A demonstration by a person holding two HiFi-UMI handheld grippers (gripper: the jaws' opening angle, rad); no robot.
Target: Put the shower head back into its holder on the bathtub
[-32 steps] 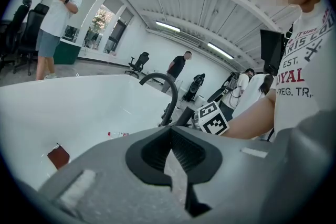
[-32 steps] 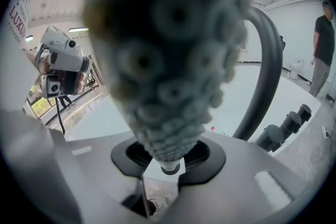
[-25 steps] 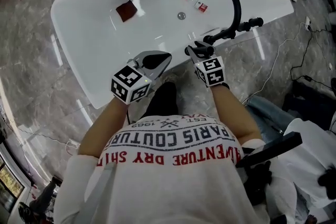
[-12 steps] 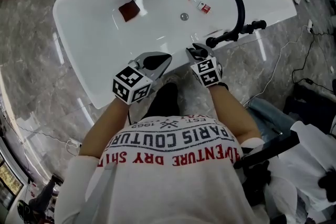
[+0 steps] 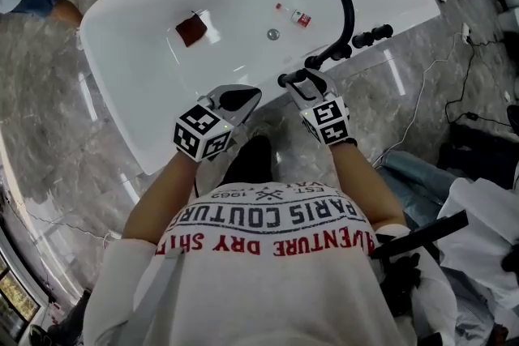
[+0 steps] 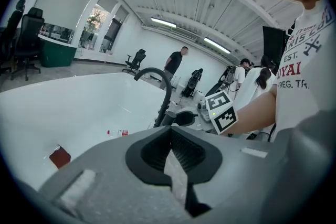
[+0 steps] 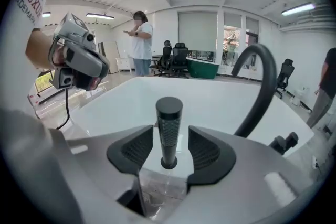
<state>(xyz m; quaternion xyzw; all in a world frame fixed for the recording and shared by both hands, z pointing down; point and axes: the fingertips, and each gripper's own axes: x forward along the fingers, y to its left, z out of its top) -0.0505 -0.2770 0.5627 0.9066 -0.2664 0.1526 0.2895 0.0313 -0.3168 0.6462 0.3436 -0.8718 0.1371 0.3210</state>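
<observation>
The black shower head [image 7: 169, 131] stands upright on the rim of the white bathtub [image 5: 122, 93], seated at its base beside the curved black spout [image 7: 262, 81]. My right gripper [image 7: 170, 152] straddles it; its jaws have just been opening, and both pads stand clear of the handle. In the head view the right gripper [image 5: 312, 85] is at the tub's near rim by the shower head [image 5: 292, 79]. My left gripper [image 5: 235, 100] hovers shut and empty to its left, and in the left gripper view the left gripper [image 6: 170, 152] has its jaws pressed together.
Inside the tub lie a dark red square piece [image 5: 193, 31], a small bottle [image 5: 296, 15] and the drain [image 5: 273, 34]. Black tap knobs [image 5: 371, 35] sit right of the spout [image 5: 347, 0]. Cables trail on the marble floor [image 5: 438, 85]. People stand in the background.
The right gripper's jaws have spread away from the shower head and the gripper has lifted a little. The left gripper has stayed where it was.
</observation>
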